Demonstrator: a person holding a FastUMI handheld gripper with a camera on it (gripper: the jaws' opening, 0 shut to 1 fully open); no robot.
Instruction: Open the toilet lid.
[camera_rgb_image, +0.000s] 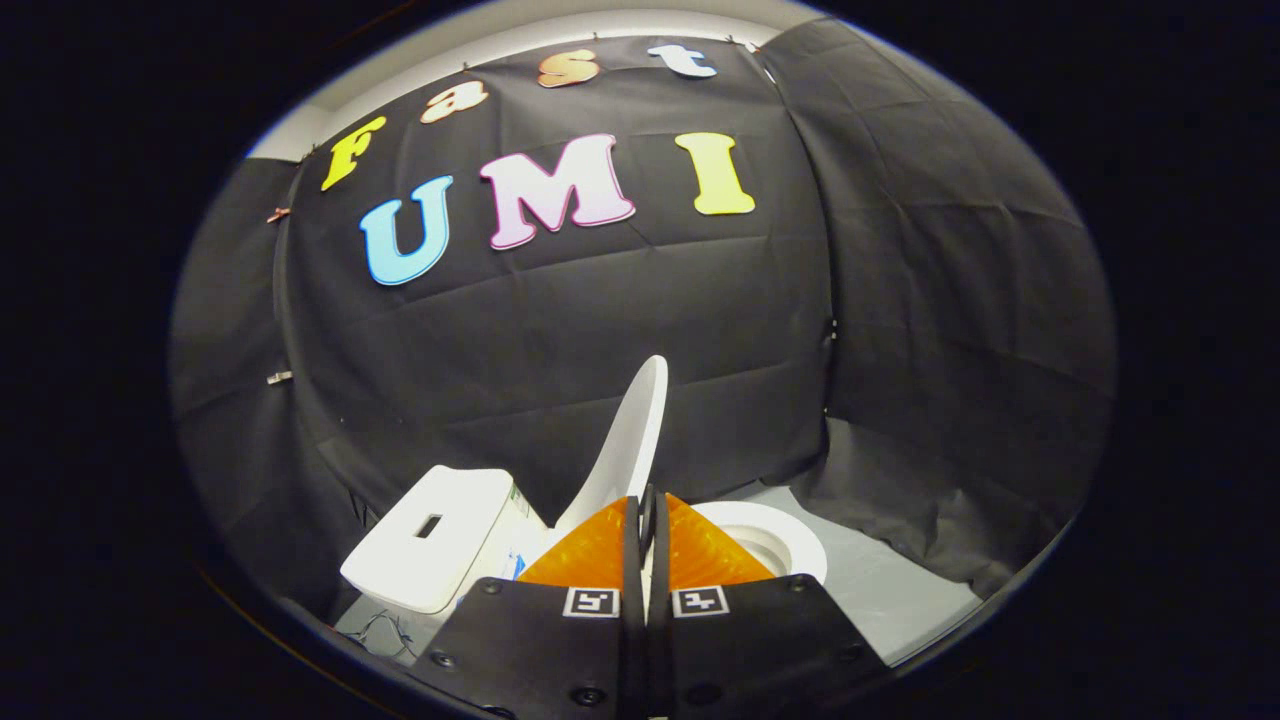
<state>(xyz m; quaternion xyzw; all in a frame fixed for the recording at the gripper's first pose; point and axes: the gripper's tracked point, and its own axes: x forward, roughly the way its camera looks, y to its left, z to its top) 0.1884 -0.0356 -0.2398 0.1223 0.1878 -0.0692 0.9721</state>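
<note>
Nearest are the gripper's (647, 520) black finger mounts, each carrying a small square marker, with the orange fingers (590, 555) running forward from them. The two fingers are pressed close together, and the lower edge of the white toilet lid (630, 440) runs down into the narrow seam between them; whether both pads actually clamp it is hidden by the fingers themselves. The hand carrying the tool cannot be seen; the tool points level and forward. The lid stands raised, nearly upright, rising just ahead of the fingertips and tilted slightly right. Left of the fingers sits the white cistern (430, 540), its top bearing a dark slot. Right of them, partly covered by the orange finger, lies the toilet bowl rim (790, 545). Beyond, grey floor (900, 590) meets the black cloth wall (600, 330).
</note>
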